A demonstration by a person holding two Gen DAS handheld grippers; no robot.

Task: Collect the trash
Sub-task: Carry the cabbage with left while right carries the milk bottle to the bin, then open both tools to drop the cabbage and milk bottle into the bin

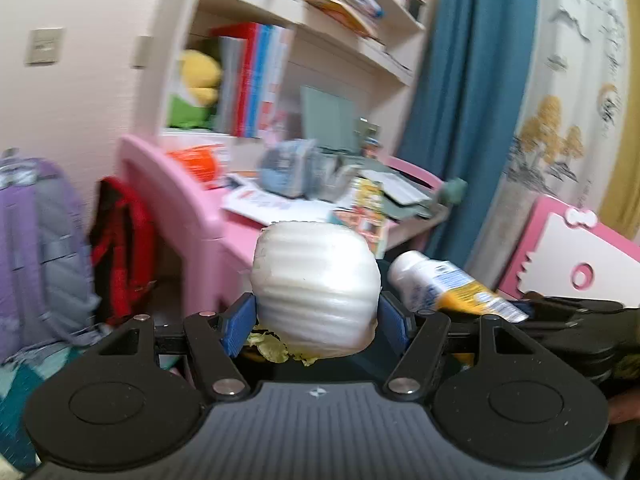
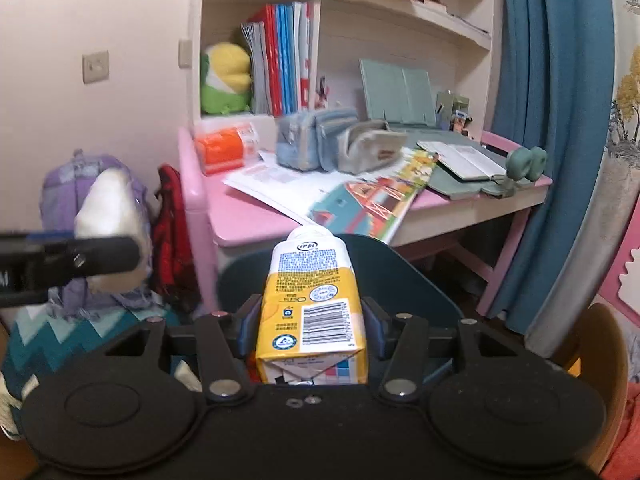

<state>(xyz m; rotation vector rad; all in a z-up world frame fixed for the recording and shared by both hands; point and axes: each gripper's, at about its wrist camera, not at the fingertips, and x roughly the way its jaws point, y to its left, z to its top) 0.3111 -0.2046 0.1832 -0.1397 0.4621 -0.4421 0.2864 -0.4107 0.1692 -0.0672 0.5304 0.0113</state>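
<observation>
left claw point(image 1: 316, 316) clamped on white ribbed foam wrap point(image 1: 316, 288), right claw point(image 2: 310, 320) clamped on yellow-white drink carton point(image 2: 312, 312); both held in air short of pink desk point(image 2: 256, 220). risk: foam compresses, slips out; carton may leak if squeezed harder.

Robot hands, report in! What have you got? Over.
Left gripper shut on white ribbed foam cup. Right gripper shut on yellow-and-white milk carton. Nothing blocking.
</observation>
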